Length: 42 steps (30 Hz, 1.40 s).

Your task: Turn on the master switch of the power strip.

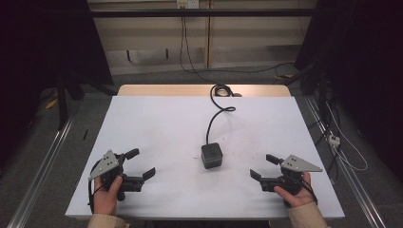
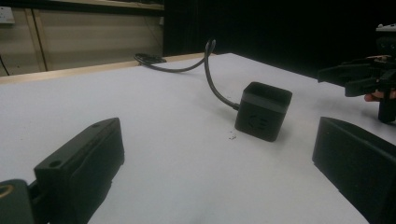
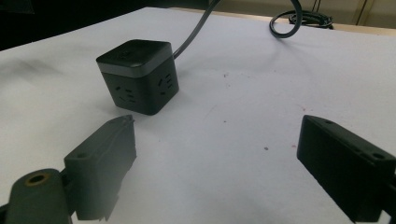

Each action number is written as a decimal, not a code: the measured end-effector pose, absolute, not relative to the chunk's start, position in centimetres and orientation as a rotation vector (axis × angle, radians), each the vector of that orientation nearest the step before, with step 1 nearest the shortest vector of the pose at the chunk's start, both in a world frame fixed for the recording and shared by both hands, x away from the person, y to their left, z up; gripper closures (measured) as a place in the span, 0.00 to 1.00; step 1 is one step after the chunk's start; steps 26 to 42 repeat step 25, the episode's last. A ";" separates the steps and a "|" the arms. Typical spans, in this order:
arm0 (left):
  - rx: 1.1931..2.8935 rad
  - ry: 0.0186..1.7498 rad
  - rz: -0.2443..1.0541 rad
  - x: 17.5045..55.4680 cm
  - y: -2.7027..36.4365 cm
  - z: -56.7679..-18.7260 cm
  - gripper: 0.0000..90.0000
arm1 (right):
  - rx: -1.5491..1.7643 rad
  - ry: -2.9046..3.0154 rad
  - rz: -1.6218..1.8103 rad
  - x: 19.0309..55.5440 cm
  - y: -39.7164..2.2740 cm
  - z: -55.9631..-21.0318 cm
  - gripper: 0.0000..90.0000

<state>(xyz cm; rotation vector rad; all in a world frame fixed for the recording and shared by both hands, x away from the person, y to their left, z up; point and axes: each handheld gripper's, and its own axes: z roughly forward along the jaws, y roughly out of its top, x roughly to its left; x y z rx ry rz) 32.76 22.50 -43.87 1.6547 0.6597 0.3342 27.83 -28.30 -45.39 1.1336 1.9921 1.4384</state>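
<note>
Seen from above, two sleeved forearms come in at the bottom edge of the frame. The left hand (image 1: 105,194), at lower left, grips the left tongs (image 1: 140,164), whose two black jaws are spread wide and hold nothing. The right hand (image 1: 293,192), at lower right, grips the right tongs (image 1: 264,166), also spread wide and holding nothing. Each pair carries a grey three-cornered plate on top. Both rest low over the near part of a white desk (image 1: 157,123) and point inward toward the middle.

Between the two pairs of tongs, a little below the centre of the frame, a black socket cube (image 1: 211,156) sits on the desk, well apart from both. A black cable (image 1: 214,118) leaves its far side, winds toward the upper centre of the frame and ends in a loop at the desk's far edge, where a strip of bare wood shows.

In the left gripper view the cube stands right of centre, beyond the parted jaws, with the right tongs at the far right edge. In the right gripper view the cube stands at upper left, just past the left jaw, showing plug slots on two sides. Small dark specks dot the desk near it.

Beyond the desk lie grey floor, loose wires, a pale wall and black curtains at both sides.
</note>
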 end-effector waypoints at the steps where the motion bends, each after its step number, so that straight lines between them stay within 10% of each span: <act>1: 1.656 0.659 0.335 32.8 22.5 -43.9 0.02 | 1.138 1.992 1.437 27.8 -28.4 -45.4 0.13; 42: 1.660 0.663 0.333 32.8 22.4 -44.0 0.02 | 1.159 1.981 1.436 27.1 -29.9 -45.6 0.11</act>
